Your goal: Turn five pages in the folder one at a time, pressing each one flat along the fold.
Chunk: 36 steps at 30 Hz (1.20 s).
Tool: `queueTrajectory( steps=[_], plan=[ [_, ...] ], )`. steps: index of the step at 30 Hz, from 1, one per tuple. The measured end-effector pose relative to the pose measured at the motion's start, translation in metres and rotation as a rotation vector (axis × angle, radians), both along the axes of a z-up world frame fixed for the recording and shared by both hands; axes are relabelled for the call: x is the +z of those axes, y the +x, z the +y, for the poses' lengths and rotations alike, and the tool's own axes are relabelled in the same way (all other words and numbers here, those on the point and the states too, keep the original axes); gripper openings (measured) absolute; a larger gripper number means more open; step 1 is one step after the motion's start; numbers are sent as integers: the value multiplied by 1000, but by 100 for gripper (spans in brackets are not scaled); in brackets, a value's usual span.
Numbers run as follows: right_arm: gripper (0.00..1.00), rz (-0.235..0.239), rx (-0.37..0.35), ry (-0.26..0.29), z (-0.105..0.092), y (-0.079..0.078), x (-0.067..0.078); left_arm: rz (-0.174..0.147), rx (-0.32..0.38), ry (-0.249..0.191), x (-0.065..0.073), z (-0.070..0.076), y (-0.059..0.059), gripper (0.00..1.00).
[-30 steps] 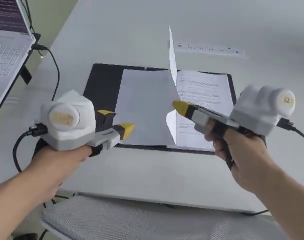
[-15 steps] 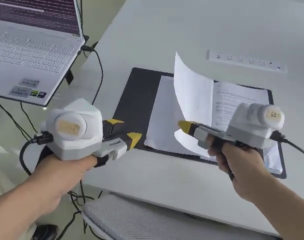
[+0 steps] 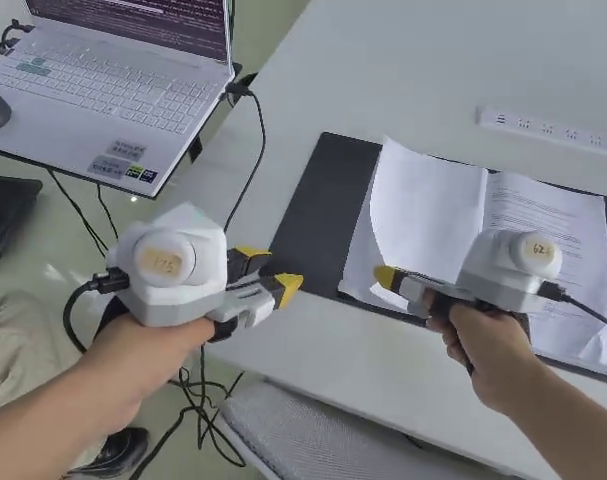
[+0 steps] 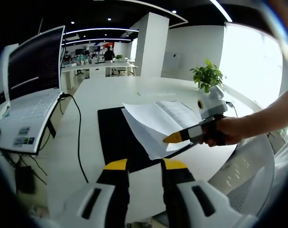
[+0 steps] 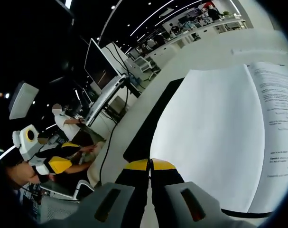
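White desk (image 3: 433, 60) holds the folder (image 3: 323, 215). Right gripper (image 3: 385, 277) clamps the raised page (image 3: 423, 215); left gripper (image 3: 273, 272) gapes empty. Swing it over gently, then press the fold

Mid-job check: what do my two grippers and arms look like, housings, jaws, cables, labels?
The left gripper and right gripper each have a bulky white rounded housing, grey jaws tipped yellow, and a round pale-yellow sticker with small digits I can't read. A black cable leaves each housing's rear. No sleeves show on the forearms.
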State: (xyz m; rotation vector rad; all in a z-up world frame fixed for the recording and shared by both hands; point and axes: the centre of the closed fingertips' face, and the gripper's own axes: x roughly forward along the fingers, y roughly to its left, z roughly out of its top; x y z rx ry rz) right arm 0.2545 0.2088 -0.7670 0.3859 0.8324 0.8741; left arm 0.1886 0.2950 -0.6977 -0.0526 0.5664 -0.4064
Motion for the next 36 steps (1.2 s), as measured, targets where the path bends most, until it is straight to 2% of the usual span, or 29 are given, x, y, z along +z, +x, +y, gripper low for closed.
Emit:
queueTrajectory(
  steps=[7, 12, 17, 25, 29, 33, 36],
  plan=[
    [0, 33, 25, -31, 12, -8, -8, 21, 24, -7, -8, 9, -12, 25],
    [0, 59, 32, -48, 13, 4, -33, 34, 36, -13, -13, 13, -17, 24],
    [0, 92, 22, -48, 10, 7, -46, 34, 48, -22, -14, 15, -18, 24],
    [6, 112, 25, -11, 18, 0, -40, 44, 39, -24, -21, 15, -13, 23],
    [8, 119, 36, 10, 22, -4, -35, 44, 30, -24, -23, 12, -6, 23],
    [9, 123, 34, 34, 21, -1, -33, 45, 19, -23, -26, 7, 1, 23],
    [9, 103, 12, 93, 16, 1, -14, 45, 7, -39, -33, 0, 12, 21]
  ],
)
